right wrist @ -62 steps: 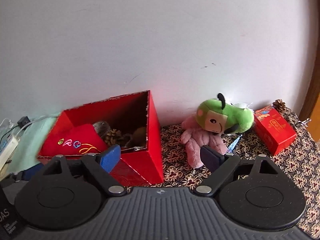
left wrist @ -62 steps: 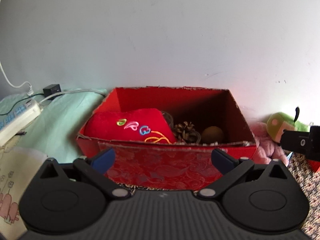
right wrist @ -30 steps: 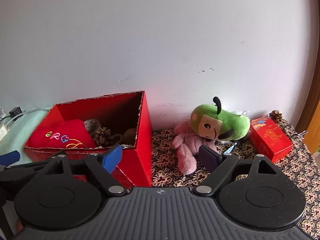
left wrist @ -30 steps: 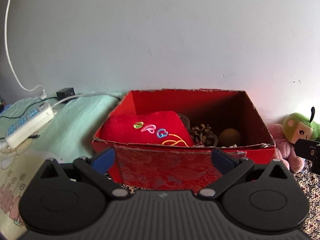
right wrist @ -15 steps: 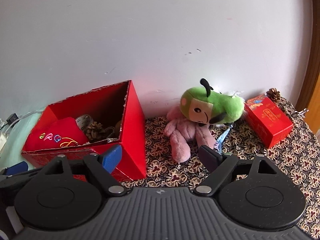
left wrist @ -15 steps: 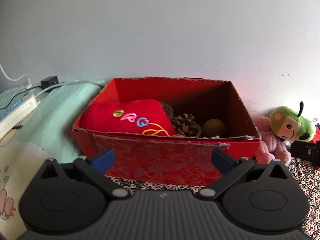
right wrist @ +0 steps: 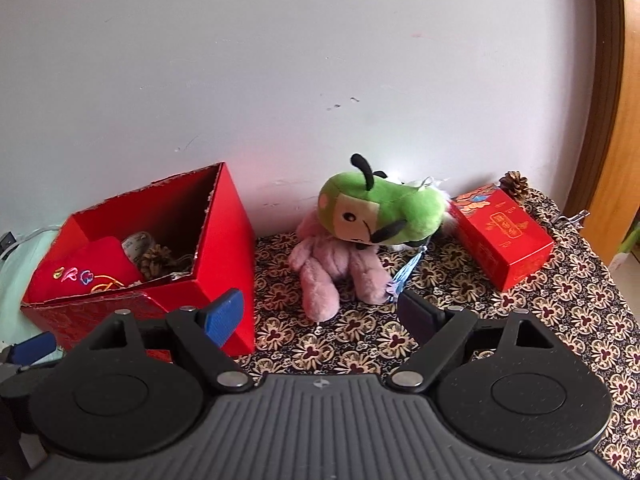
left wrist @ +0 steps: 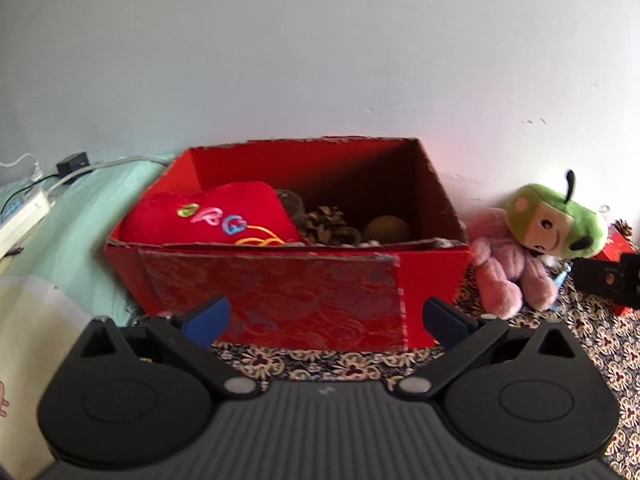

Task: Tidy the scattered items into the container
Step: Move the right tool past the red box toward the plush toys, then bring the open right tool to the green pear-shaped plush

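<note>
An open red box (left wrist: 434, 276) (right wrist: 224, 240) holds a red embroidered cushion (left wrist: 208, 216), a pine cone (left wrist: 324, 222) and a brown ball (left wrist: 386, 229). A pink plush (right wrist: 340, 268) with a green plush (right wrist: 384, 210) on top of it lies against the wall right of the box, also in the left wrist view (left wrist: 508, 272). A small red carton (right wrist: 502, 236) and a loose pine cone (right wrist: 514, 185) lie further right. My left gripper (left wrist: 326, 314) is open and empty in front of the box. My right gripper (right wrist: 320, 312) is open and empty just short of the pink plush.
A floral cloth (right wrist: 560, 300) covers the table, with a pale green cloth (left wrist: 80, 216) on its left part. A power strip (left wrist: 20, 216) and cables lie far left. The wall is close behind everything. A wooden door frame (right wrist: 612, 92) stands at the right.
My right gripper has turned right and moved closer to the plush toys. My left gripper has swayed sideways in front of the box and stays open.
</note>
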Demonstrator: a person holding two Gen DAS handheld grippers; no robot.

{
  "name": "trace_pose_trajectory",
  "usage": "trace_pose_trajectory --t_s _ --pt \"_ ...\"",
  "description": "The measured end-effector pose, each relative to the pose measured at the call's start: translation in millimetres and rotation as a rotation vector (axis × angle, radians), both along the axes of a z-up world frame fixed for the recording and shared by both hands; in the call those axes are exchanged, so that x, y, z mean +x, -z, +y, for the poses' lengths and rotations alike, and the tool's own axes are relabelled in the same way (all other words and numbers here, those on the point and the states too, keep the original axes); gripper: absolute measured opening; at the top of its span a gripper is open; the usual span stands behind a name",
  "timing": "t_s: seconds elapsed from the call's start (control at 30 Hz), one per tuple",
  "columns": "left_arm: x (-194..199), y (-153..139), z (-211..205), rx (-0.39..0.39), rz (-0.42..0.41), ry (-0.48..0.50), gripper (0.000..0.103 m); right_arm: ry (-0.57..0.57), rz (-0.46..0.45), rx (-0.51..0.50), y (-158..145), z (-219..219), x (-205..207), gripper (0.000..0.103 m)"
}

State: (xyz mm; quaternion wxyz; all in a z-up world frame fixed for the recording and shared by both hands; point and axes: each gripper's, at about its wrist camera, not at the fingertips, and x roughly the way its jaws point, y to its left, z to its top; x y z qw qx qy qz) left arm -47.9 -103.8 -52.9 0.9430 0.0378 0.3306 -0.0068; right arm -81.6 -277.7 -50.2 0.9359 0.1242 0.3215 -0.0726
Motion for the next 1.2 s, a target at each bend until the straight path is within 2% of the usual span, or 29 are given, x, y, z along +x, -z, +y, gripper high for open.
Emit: trace_pose_trajectory --t_s 0.37,0.57,0.77,0.97,1.2 --pt "-1 7 -35 -0.009 0.012 0.089 0.102 0.054 0.026 0.003 11 -30 -5 0.086" --pt "10 14 -54 -0.076 0.051 0.117 0.102 0.105 0.035 0.001 15 -56 -10 0.086" --pt "13 19 -87 -0.03 0.022 0.152 0.102 0.15 0.026 0.008 18 -81 -16 0.086" --pt "19 18 -103 -0.005 -0.005 0.156 0.102 0.186 0.012 -0.034 24 -96 -20 0.085" --pt "29 21 -112 0.016 -0.002 0.187 0.102 0.172 0.007 0.056 31 -118 -17 0.081"
